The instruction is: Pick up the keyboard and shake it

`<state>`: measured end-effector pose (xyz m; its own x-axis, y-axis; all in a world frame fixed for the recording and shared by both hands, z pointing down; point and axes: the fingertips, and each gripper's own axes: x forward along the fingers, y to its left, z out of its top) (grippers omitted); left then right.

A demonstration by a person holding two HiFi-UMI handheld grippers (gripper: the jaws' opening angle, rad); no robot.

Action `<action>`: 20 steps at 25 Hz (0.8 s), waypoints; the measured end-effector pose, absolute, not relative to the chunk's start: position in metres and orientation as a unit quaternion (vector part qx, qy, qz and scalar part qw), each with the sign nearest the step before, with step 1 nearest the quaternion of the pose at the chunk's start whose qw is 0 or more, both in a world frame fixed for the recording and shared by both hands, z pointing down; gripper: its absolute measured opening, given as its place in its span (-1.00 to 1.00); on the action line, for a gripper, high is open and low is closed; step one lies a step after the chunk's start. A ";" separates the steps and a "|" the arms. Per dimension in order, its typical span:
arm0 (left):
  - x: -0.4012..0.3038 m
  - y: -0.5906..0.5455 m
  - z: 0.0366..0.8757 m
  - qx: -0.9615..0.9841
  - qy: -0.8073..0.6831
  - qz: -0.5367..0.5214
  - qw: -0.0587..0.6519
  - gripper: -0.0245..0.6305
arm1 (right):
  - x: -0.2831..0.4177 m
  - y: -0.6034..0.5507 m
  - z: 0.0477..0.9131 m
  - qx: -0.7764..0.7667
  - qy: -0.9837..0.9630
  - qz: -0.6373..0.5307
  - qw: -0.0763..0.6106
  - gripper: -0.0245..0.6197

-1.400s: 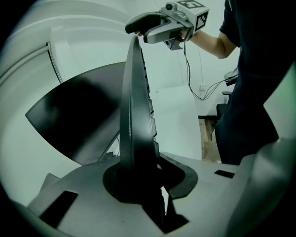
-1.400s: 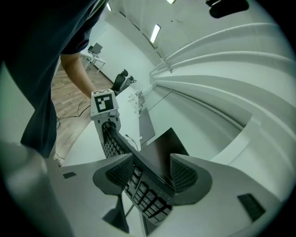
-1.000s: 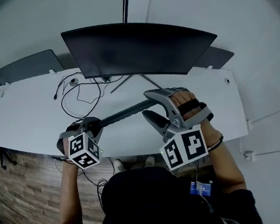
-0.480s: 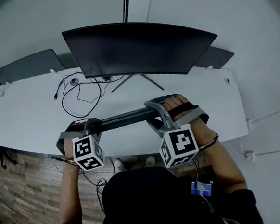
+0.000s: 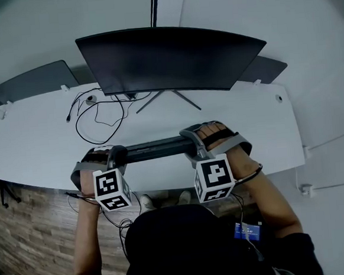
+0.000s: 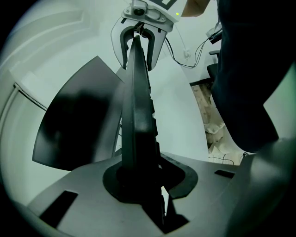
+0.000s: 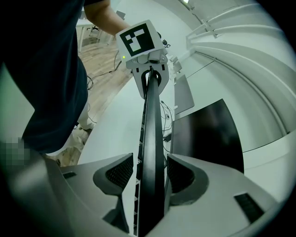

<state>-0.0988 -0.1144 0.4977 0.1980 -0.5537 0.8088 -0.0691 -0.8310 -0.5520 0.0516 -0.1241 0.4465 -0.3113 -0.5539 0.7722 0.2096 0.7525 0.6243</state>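
Observation:
A slim dark keyboard (image 5: 155, 147) hangs on edge above the white desk (image 5: 36, 144), nearly level, in front of the monitor. My left gripper (image 5: 116, 156) is shut on its left end, and my right gripper (image 5: 191, 143) is shut on its right end. In the left gripper view the keyboard (image 6: 136, 115) runs straight away from the jaws of the left gripper (image 6: 138, 180) to the right gripper (image 6: 141, 23) at the far end. In the right gripper view the keyboard (image 7: 152, 139) stands between the pads of the right gripper (image 7: 150, 178), with the left gripper (image 7: 148, 65) clamped on the far end.
A wide curved monitor (image 5: 166, 57) stands at the back of the desk on a splayed foot. Loose black cables (image 5: 96, 116) lie left of the foot. Grey panels (image 5: 31, 83) (image 5: 264, 70) rise behind the desk. Wooden floor (image 5: 25, 234) shows below the desk's near edge.
The keyboard was slanted with its right end farther back; that end and the right gripper have come toward me, so it is now nearly level. The left gripper shifted slightly.

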 end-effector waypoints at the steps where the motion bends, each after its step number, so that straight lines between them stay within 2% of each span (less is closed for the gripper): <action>1: -0.098 -0.114 0.498 -0.747 0.206 -0.599 0.203 -0.65 | 0.053 -0.125 0.449 0.116 -0.737 -0.330 0.578 -0.19; 5: -0.095 -0.111 0.502 -0.746 0.198 -0.603 0.201 -0.65 | 0.057 -0.127 0.458 0.119 -0.727 -0.333 0.589 -0.23; 6: -0.095 -0.110 0.502 -0.745 0.198 -0.604 0.201 -0.65 | 0.057 -0.127 0.459 0.119 -0.724 -0.335 0.591 -0.36; 11: -0.099 -0.116 0.500 -0.729 0.207 -0.614 0.220 -0.65 | 0.057 -0.123 0.467 0.112 -0.720 -0.339 0.595 -0.61; 20: -0.100 -0.122 0.502 -0.720 0.217 -0.615 0.236 -0.64 | 0.058 -0.127 0.471 0.128 -0.724 -0.327 0.593 -0.66</action>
